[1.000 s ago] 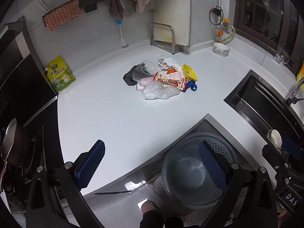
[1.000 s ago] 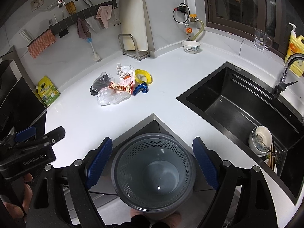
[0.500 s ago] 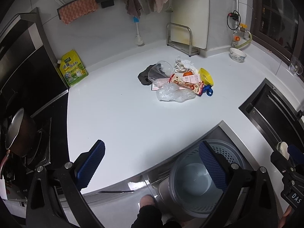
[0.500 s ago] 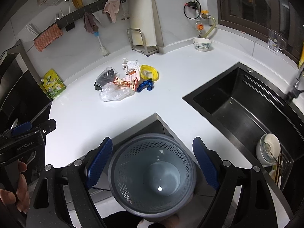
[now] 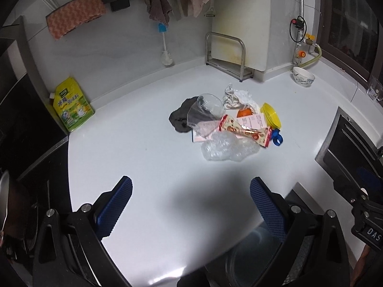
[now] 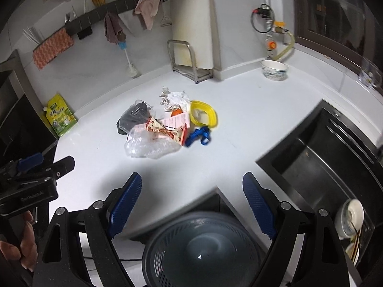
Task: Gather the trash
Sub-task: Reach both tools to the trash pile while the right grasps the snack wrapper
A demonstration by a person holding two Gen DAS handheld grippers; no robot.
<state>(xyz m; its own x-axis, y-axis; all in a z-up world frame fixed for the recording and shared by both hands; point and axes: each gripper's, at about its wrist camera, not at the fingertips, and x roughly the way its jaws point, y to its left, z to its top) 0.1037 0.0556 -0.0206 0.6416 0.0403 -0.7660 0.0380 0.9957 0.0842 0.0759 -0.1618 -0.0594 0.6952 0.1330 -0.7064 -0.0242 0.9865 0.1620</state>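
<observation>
A pile of trash lies mid-counter: clear crumpled plastic [image 5: 227, 149] [image 6: 149, 147], a red snack wrapper [image 5: 244, 130] [image 6: 167, 130], a clear cup over a dark rag [image 5: 203, 110] [image 6: 134, 117], crumpled paper [image 5: 235, 98] [image 6: 174, 98], a yellow lid [image 5: 270, 116] [image 6: 203, 116] and a blue clip [image 5: 277, 138] [image 6: 198, 136]. A grey mesh bin [image 6: 201, 248] [image 5: 268, 256] stands on the floor below the counter's inner corner. My left gripper [image 5: 195, 205] is open over the counter's near part. My right gripper [image 6: 191, 203] is open above the bin's rim. Both hold nothing.
A black sink [image 6: 330, 165] with dishes [image 6: 350, 217] lies on the right. A yellow pouch [image 5: 71, 107] leans on the wall at left, by a stove with a pan [image 5: 4, 205]. A metal rack [image 5: 227, 57] and a bowl [image 5: 303, 76] stand at the back.
Both grippers have moved forward and lower toward the counter, so the trash pile looks larger. The bin has slid toward the bottom of both views.
</observation>
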